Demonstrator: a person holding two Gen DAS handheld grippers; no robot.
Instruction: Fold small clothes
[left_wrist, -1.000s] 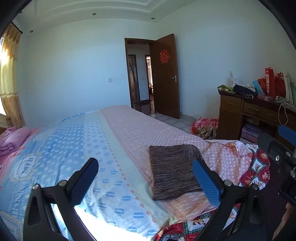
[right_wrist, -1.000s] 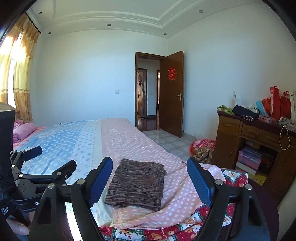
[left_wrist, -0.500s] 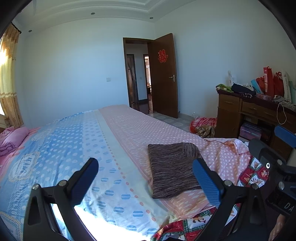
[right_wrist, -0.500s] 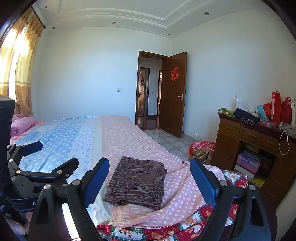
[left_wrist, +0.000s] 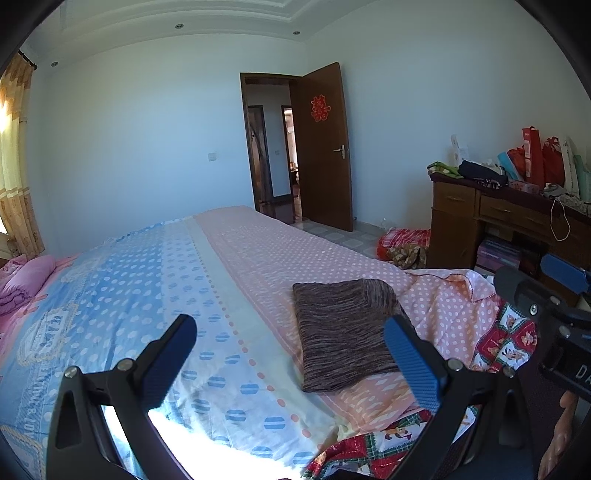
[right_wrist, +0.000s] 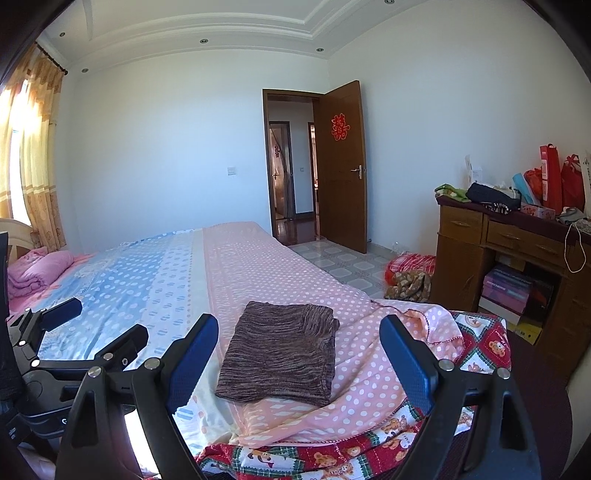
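A folded brown knit garment (left_wrist: 343, 332) lies flat on the pink dotted part of the bed sheet (left_wrist: 258, 258), near the bed's front edge. It also shows in the right wrist view (right_wrist: 280, 354). My left gripper (left_wrist: 291, 354) is open and empty, held back from the bed, with the garment ahead and to the right of its middle. My right gripper (right_wrist: 299, 358) is open and empty, held back with the garment showing between its fingers. The left gripper also shows at the left of the right wrist view (right_wrist: 96, 325).
A red patterned blanket (right_wrist: 480, 350) hangs at the bed's near corner. A wooden desk (right_wrist: 509, 251) loaded with bags stands at the right. A pile of cloth (right_wrist: 406, 277) lies on the tiled floor. Pink bedding (right_wrist: 37, 273) lies at the far left. The door (right_wrist: 343, 166) stands open.
Both grippers have drawn back and risen slightly from the bed. The folded garment has stayed in place. Both stay open.
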